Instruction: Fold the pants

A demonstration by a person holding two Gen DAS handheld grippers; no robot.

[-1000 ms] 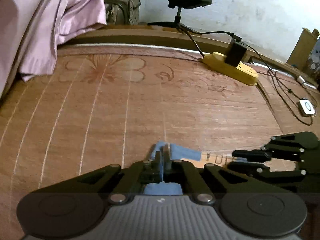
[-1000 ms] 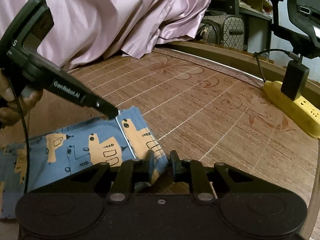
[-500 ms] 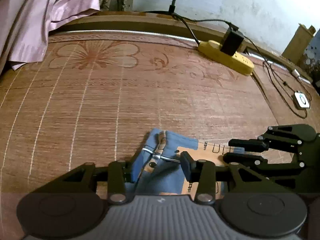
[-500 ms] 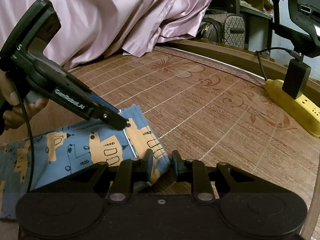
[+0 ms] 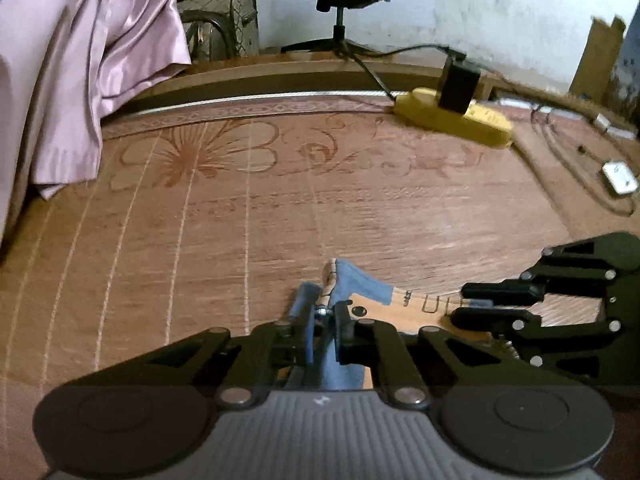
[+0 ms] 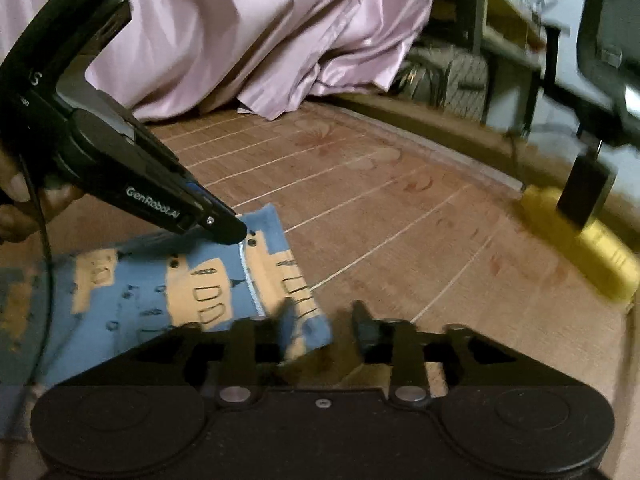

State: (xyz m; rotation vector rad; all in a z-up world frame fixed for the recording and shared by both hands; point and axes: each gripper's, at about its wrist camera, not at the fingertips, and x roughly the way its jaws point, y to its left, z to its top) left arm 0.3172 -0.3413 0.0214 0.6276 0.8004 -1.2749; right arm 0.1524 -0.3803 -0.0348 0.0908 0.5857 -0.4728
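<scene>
Biggest risk as we see it: the two claws are out of step. The left claw (image 5: 322,330) has just been closing & now pinches a bunched ridge of the pants (image 6: 168,280) between its pads, while the right claw (image 6: 322,316) has just been opening, so the hem corner at its left finger looks free. If we lift w/ the left only, the cloth will prob. swing & twist, and the fold line goes crooked. A second worry: the left pinch looks like it caught just a small pucker near the edge, maybe one layer only; we can't tell how many layers are in it. Thin knit like this could slip out under a quick pull.

Left claw: nearly closed, blue fabric clamped between the pads, a tuft sticking up just ahead of the tips.

Right claw: jaws about half apart, nothing pressed between them. Its left finger lies over the hem corner, right finger over the bare woven mat (image 6: 400,208); whether the left finger touches the cloth we can't say (blurred).

Pants lie flat on the mat, spreading left of & under the right claw. Yellow power strip (image 6: 580,240) sits well off to its right; pink sheet (image 6: 240,20) far ahead.
</scene>
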